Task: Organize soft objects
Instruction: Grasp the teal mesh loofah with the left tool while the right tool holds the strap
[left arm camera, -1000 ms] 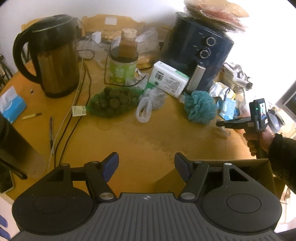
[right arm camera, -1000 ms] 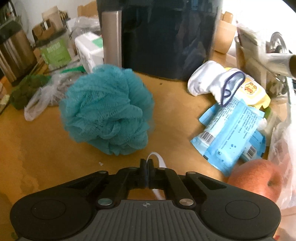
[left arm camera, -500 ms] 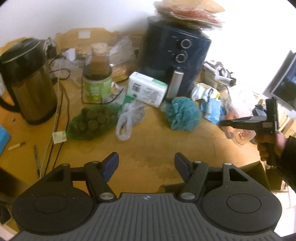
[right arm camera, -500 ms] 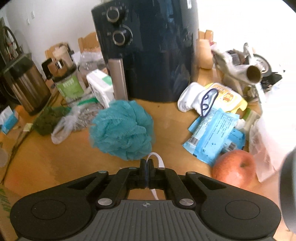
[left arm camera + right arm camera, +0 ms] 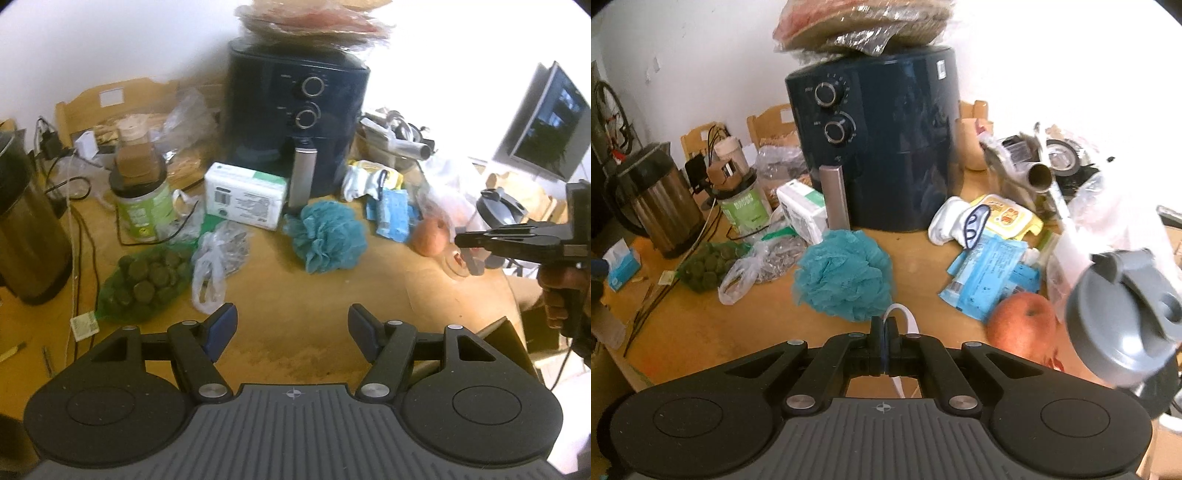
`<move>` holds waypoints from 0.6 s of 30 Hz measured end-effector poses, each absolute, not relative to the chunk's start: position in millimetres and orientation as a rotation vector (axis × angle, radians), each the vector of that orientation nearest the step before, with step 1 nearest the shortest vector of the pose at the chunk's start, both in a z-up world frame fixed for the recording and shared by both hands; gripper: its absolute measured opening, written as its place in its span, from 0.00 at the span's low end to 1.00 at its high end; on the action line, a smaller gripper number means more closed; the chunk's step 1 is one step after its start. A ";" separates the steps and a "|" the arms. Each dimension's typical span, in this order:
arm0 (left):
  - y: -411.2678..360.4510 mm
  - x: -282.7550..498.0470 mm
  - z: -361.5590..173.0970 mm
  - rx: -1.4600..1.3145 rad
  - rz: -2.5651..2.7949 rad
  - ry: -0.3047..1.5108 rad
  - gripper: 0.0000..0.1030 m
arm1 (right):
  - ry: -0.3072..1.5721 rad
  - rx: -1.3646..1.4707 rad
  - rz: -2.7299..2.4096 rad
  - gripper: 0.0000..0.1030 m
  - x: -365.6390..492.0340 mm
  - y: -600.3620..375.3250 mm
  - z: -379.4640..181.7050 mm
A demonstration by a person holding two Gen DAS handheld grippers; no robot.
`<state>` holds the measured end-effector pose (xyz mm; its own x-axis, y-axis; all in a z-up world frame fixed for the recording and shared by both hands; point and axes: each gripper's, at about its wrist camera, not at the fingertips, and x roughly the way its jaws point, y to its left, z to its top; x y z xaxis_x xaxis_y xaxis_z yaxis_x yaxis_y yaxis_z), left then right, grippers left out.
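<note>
The air fryer [image 5: 875, 136] anchored the crowded table [image 5: 295, 295]. Just in front of it lay the teal bath sponge [image 5: 846, 273], unlifted; its white cord [image 5: 899, 314] was pinched in the clamped right gripper [image 5: 884, 341], likely for carrying. The left gripper [image 5: 291, 328] hung wide, empty.

On the table [image 5: 746, 332] before me, the bath pouf [image 5: 846, 275] lies in front of the air fryer [image 5: 882, 147], an apple [image 5: 1021, 323] to its right, a tied bag [image 5: 757, 269] to its left.
</note>
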<state>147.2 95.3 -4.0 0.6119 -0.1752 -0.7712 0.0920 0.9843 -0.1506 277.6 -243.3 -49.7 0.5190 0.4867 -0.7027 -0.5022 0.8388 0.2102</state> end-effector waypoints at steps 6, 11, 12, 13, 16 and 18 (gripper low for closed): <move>88.5 159.4 -4.7 -0.063 -0.200 0.894 0.64 | 0.818 0.038 0.548 0.03 257.8 -262.2 -37.2; 85.3 174.0 -5.8 -0.033 -0.232 0.885 0.64 | 0.804 0.074 0.512 0.03 238.2 -273.8 -26.5; 84.6 177.1 -6.5 -0.027 -0.239 0.883 0.64 | 0.803 0.081 0.505 0.03 234.7 -276.0 -24.7; 83.6 180.9 -7.2 -0.020 -0.246 0.881 0.64 | 0.801 0.089 0.498 0.03 230.8 -278.1 -22.9; 79.9 192.7 -10.4 -0.002 -0.267 0.880 0.64 | 0.797 0.102 0.481 0.03 218.7 -283.2 -17.5; 76.6 200.5 -13.3 0.009 -0.282 0.879 0.64 | 0.795 0.115 0.469 0.03 210.8 -286.6 -14.5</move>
